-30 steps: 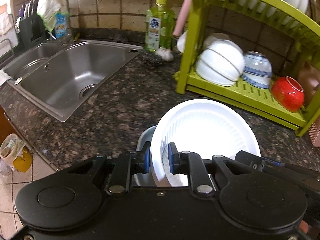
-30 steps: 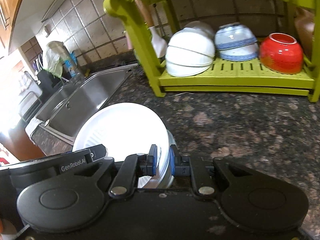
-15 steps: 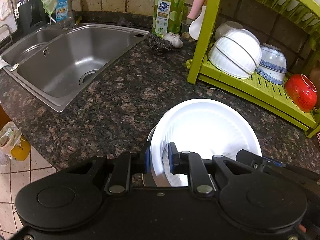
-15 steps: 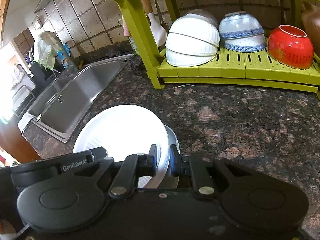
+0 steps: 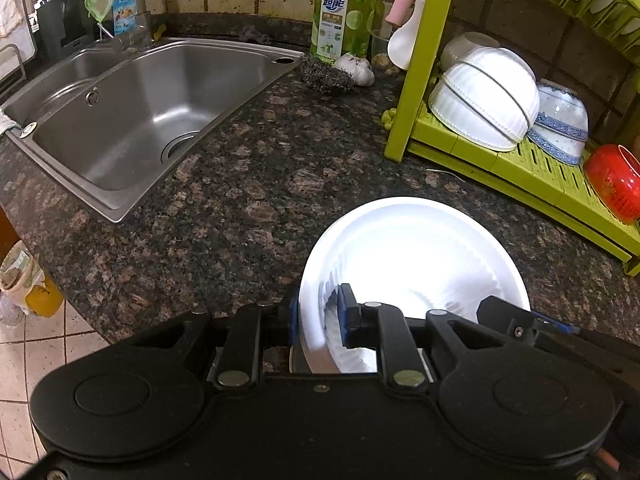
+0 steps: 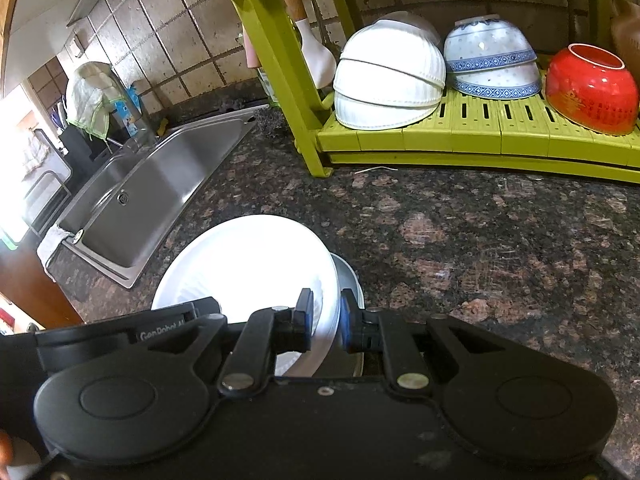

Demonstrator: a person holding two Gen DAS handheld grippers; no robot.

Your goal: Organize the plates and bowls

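Plate rim fills the near centre of the left wrist view: a white plate [image 5: 416, 256], round, glossy, with fine ribbing on its inner slope, is held tilted above the dark speckled countertop [image 5: 248, 200]. The left gripper [image 5: 318, 316] is clamped on the plate's edge at about 7 o'clock of the disc, one blue pad behind the rim and one inside it. A grey metal dish [image 5: 296, 356] shows as a sliver under the plate. At 4 o'clock of the plate the black body of the right gripper [image 5: 516, 320] reaches in. At 10 o'clock lies a steel sink [image 5: 132, 120]; at 2 o'clock stands a green dish rack [image 5: 500, 160] with stacked white bowls [image 5: 484, 100], blue-patterned bowls [image 5: 560, 124] and a red bowl [image 5: 612, 184], all upside down on its lower shelf. A green soap bottle [image 5: 344, 12] stands at 12 o'clock.

In the right wrist view the same white plate [image 6: 248, 268] sits at 7 o'clock of centre, overexposed and bright. The right gripper [image 6: 326, 316] pinches its right-hand rim between blue pads. The grey metal dish [image 6: 348, 320] peeks out just behind and below that edge. The left gripper [image 6: 172, 324] lies at the plate's near left. The rack [image 6: 480, 136] spans 12 to 3 o'clock, with the white bowls [image 6: 388, 76], blue-patterned bowls [image 6: 492, 60] and red bowl [image 6: 592, 88] in a row.
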